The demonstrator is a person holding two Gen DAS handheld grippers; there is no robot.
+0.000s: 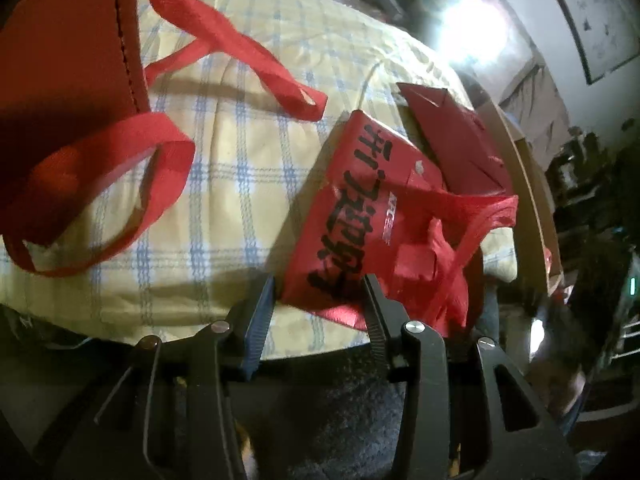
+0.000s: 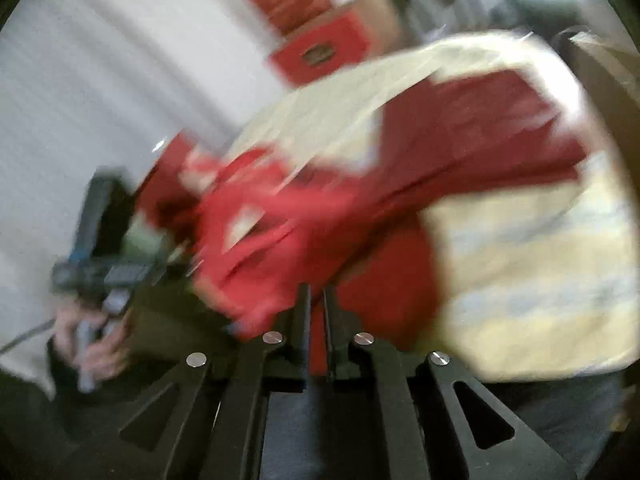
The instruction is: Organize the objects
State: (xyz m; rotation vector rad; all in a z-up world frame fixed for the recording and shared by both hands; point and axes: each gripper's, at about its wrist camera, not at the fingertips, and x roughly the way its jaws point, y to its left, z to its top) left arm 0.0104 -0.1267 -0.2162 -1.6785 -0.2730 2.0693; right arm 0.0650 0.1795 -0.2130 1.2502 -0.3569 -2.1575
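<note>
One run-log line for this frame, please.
stage: gathering red bags | left gripper: jaws astride red plastic bag, grip unclear | right gripper: jaws shut, view blurred | surface: checked cloth

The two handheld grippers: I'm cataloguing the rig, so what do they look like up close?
Both are matte black linkage frames with round silver pivot pins and triangular cut-outs in the outer arms. The left gripper has ribbed jaws, one pad bluish, one black. The right gripper has thin flat black jaws. A thin grey cable trails past the person's left hand, which wears a dark sleeve.

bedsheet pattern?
Pale yellow with blue-and-white plaid lines on the bedsheet; clearest in left wrist view.
</note>
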